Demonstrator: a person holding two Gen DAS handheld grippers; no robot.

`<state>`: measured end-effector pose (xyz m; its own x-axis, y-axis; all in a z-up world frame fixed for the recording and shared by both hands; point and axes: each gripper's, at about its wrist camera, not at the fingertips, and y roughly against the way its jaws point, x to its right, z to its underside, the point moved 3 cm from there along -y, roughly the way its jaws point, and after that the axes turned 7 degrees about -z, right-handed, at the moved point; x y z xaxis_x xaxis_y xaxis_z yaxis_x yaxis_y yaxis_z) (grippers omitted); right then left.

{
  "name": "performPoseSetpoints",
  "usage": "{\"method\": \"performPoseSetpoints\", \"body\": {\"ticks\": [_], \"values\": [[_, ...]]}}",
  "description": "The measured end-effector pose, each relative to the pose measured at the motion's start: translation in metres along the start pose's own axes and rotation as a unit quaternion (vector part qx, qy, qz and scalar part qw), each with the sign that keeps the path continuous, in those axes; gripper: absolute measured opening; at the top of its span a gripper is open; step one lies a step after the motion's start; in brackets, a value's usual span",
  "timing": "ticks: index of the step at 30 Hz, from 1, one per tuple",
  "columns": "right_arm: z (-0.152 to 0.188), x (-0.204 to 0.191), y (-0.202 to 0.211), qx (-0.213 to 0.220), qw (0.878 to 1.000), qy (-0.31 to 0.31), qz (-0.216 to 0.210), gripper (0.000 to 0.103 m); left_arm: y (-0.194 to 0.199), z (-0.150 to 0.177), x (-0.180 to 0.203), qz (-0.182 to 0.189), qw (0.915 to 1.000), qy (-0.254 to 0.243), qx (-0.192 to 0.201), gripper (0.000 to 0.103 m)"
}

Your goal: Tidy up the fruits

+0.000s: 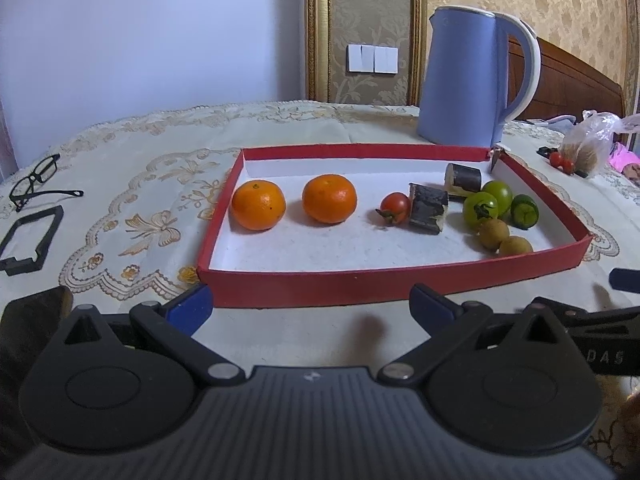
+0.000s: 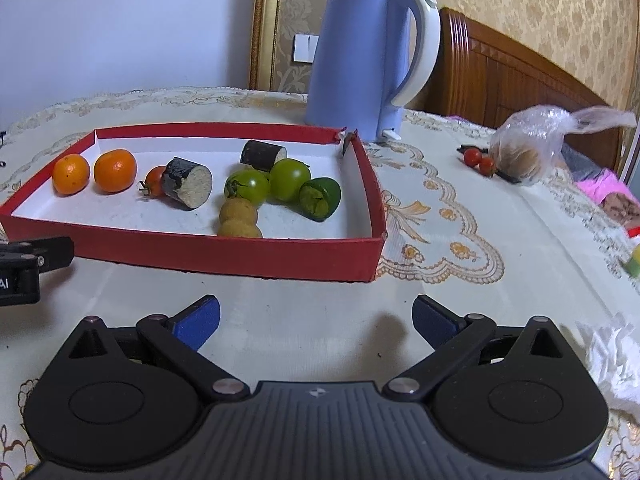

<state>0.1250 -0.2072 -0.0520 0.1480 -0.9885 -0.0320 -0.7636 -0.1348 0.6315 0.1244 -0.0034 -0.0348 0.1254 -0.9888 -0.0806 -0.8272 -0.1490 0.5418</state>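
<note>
A shallow red tray (image 1: 392,282) (image 2: 224,254) with a white floor sits on the tablecloth. In it lie two oranges (image 1: 259,205) (image 1: 329,199) at the left, a red cherry tomato (image 1: 395,208), two dark cut cane pieces (image 1: 427,208) (image 1: 463,180), two green tomatoes (image 1: 480,206) (image 1: 498,192), a green pepper piece (image 1: 525,210) and two small brown longans (image 1: 494,233) (image 1: 516,246). My left gripper (image 1: 312,310) is open and empty just in front of the tray's near wall. My right gripper (image 2: 316,322) is open and empty in front of the tray's right part.
A blue kettle (image 1: 468,80) (image 2: 360,60) stands behind the tray. Two red cherry tomatoes (image 2: 479,161) and a plastic bag (image 2: 532,148) lie to the right. Glasses (image 1: 36,180) and a black frame (image 1: 30,240) lie at the left. Crumpled white paper (image 2: 612,356) lies near my right gripper.
</note>
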Motion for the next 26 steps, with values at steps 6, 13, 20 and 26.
{"method": "performPoseSetpoints", "body": {"ticks": [6,13,20,26], "values": [[0.0006,0.0079,-0.0032,-0.008,0.999,-0.031,-0.024,0.103,-0.0017,0.0005,-0.0007,0.004,0.9999,0.003,-0.009,0.103],[0.0007,0.0074,-0.0031,-0.008,0.999,-0.031,-0.024,0.103,-0.0042,0.0015,-0.0008,0.014,0.9996,0.003,-0.023,0.103],[0.0008,0.0074,-0.0031,-0.008,0.999,-0.031,-0.024,0.103,-0.0039,0.0015,0.0013,0.018,0.9996,-0.004,-0.022,0.103],[0.0007,0.0075,-0.0032,-0.008,0.999,-0.031,-0.024,0.103,0.0008,0.0019,0.0052,0.000,0.9999,-0.014,-0.001,0.103]]}}
